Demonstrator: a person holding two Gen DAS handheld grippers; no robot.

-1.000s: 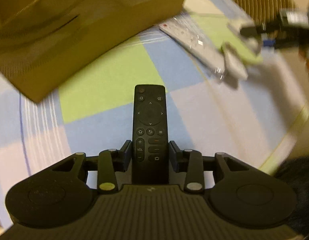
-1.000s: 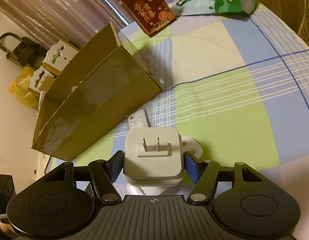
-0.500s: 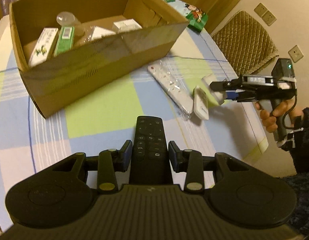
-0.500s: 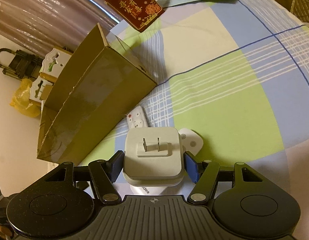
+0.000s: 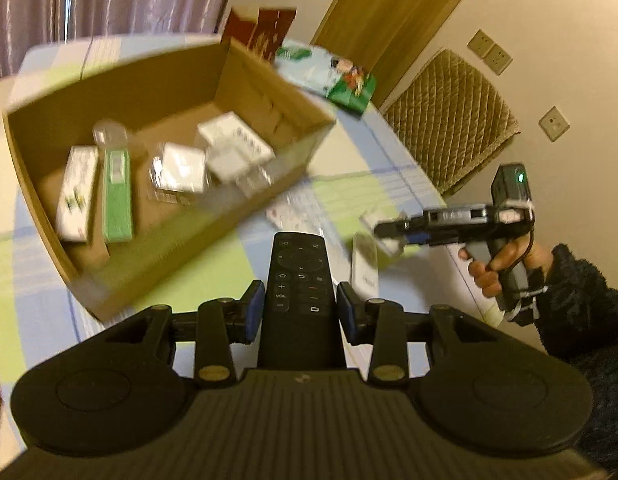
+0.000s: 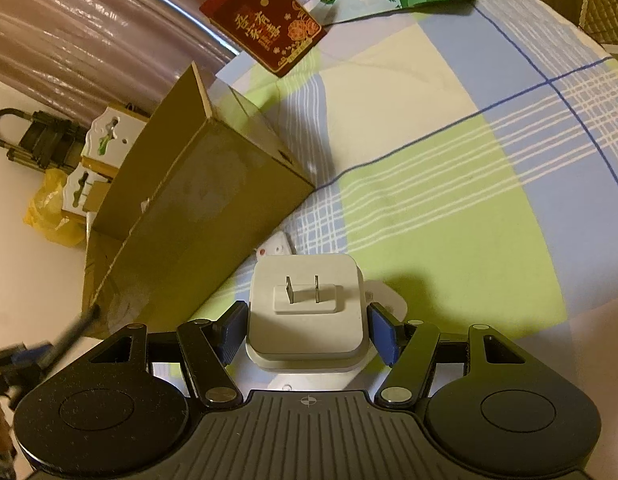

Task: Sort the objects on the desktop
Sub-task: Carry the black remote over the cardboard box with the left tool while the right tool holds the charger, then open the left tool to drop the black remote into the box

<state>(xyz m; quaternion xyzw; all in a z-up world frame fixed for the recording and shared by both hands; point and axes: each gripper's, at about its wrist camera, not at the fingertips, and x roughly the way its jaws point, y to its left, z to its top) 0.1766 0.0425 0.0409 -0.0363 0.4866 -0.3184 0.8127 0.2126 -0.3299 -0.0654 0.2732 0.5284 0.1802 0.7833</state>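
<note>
Open brown cardboard box (image 5: 121,184) on checked blue-green tablecloth (image 6: 449,184); inside, white cartons, green carton, clear-wrapped white packs. Right of box: left gripper (image 5: 301,308) clamped on long black remote control (image 5: 300,280), held above cloth near box's front corner. Further right of box: two white remotes (image 5: 365,268) flat on cloth. Right gripper (image 6: 305,326) clamped on square white plug adapter (image 6: 307,308), prongs facing forward, just off box's near wall, above cloth.

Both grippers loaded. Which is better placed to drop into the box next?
Left, probably. The left gripper holds the black remote looking into the open cardboard box; the right gripper, holding the white charger, faces its outer wall.
</note>
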